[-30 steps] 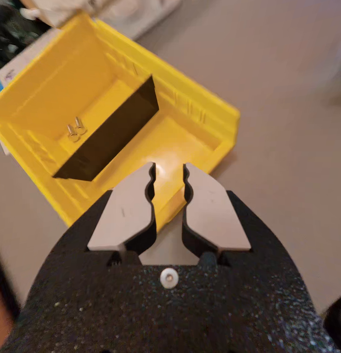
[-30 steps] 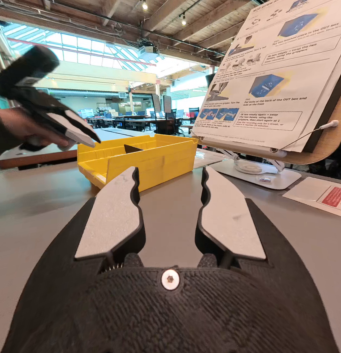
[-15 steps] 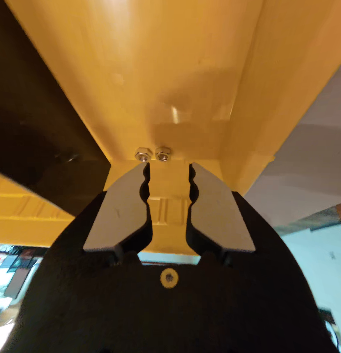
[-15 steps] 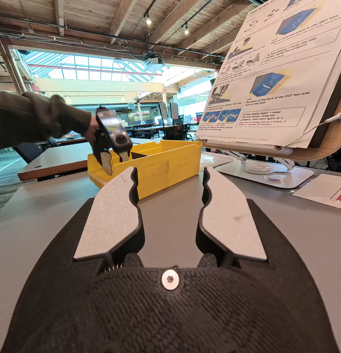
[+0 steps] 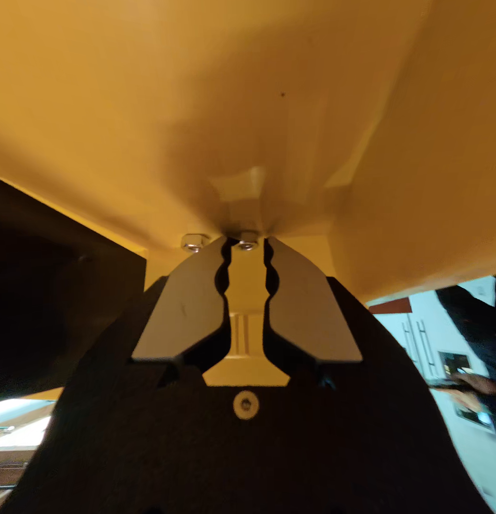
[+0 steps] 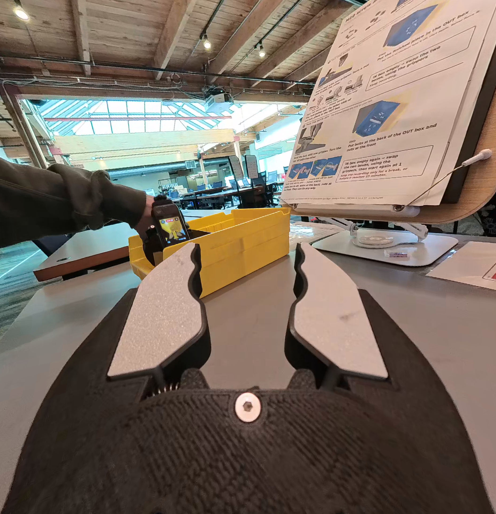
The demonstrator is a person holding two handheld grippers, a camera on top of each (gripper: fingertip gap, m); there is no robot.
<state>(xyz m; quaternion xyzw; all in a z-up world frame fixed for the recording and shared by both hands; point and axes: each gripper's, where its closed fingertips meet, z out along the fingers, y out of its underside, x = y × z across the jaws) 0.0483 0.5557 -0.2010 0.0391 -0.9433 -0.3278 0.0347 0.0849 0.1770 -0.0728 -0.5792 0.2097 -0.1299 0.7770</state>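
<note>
My left gripper (image 5: 246, 242) is down inside a yellow bin (image 5: 241, 111), near its front corner. Its fingertips straddle a small silver nut (image 5: 247, 244) on the bin floor, with a narrow gap on each side; I cannot tell whether they touch it. A second nut (image 5: 193, 242) lies just left of the left fingertip (image 5: 213, 250). In the right wrist view the left gripper (image 6: 171, 228), held by a sleeved arm, dips into the bin (image 6: 255, 230). My right gripper (image 6: 246, 246) is open and empty, low over the grey table (image 6: 249, 333), short of the bin.
A black divider (image 5: 60, 264) crosses the bin left of my left gripper. A stand with printed sheets (image 6: 380, 111) is at the right on a white base (image 6: 380, 250). A paper with a red patch (image 6: 477, 267) lies at the far right.
My left gripper dropped from above the bin into it, moved onto the right-hand nut, and its jaws narrowed. My right gripper stayed open and barely moved.
</note>
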